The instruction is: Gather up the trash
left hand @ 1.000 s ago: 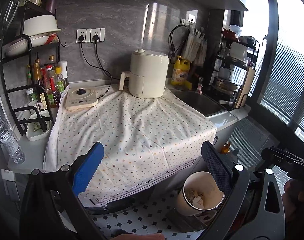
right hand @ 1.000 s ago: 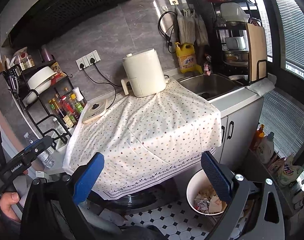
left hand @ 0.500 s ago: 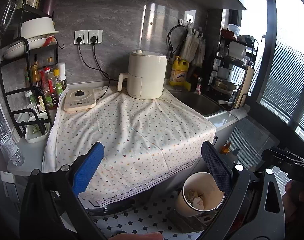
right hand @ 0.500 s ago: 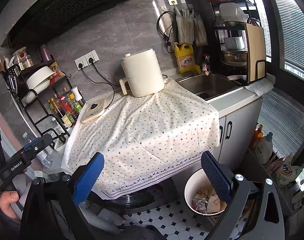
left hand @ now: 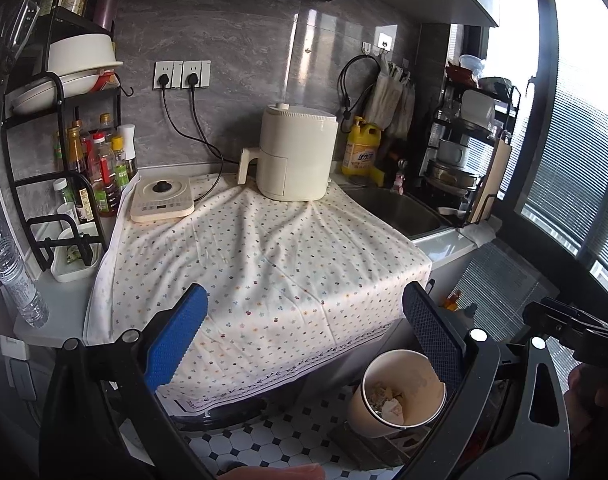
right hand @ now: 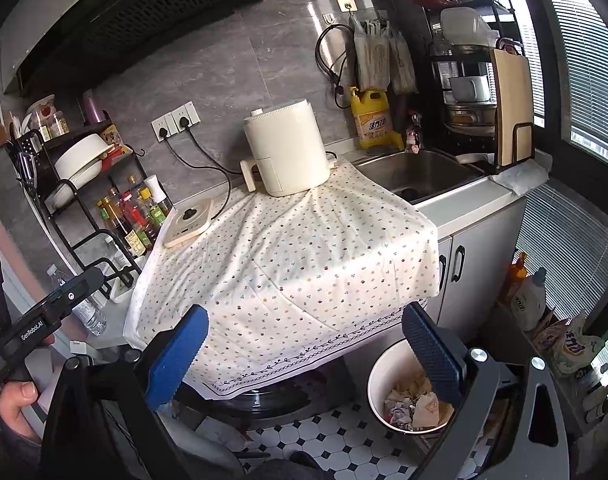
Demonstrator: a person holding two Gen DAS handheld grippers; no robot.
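A white trash bin (left hand: 396,392) stands on the tiled floor below the counter's right corner; crumpled paper trash (right hand: 416,404) lies inside it. It also shows in the right wrist view (right hand: 378,376). My left gripper (left hand: 304,340) is open and empty, held in front of the cloth-covered counter (left hand: 264,264). My right gripper (right hand: 304,344) is open and empty, also before the counter and above the bin. No loose trash shows on the dotted cloth (right hand: 288,264).
A cream air fryer (left hand: 296,156) and a flat induction cooker (left hand: 162,198) sit at the back of the cloth. A rack of sauce bottles (left hand: 92,168) stands left, a sink (left hand: 396,212) right. Water bottle (left hand: 14,276) at far left. Cleaning bottles (right hand: 528,296) on the floor right.
Both grippers drifted slightly back and left from the counter; the view shifted a little. Both stayed open and empty.
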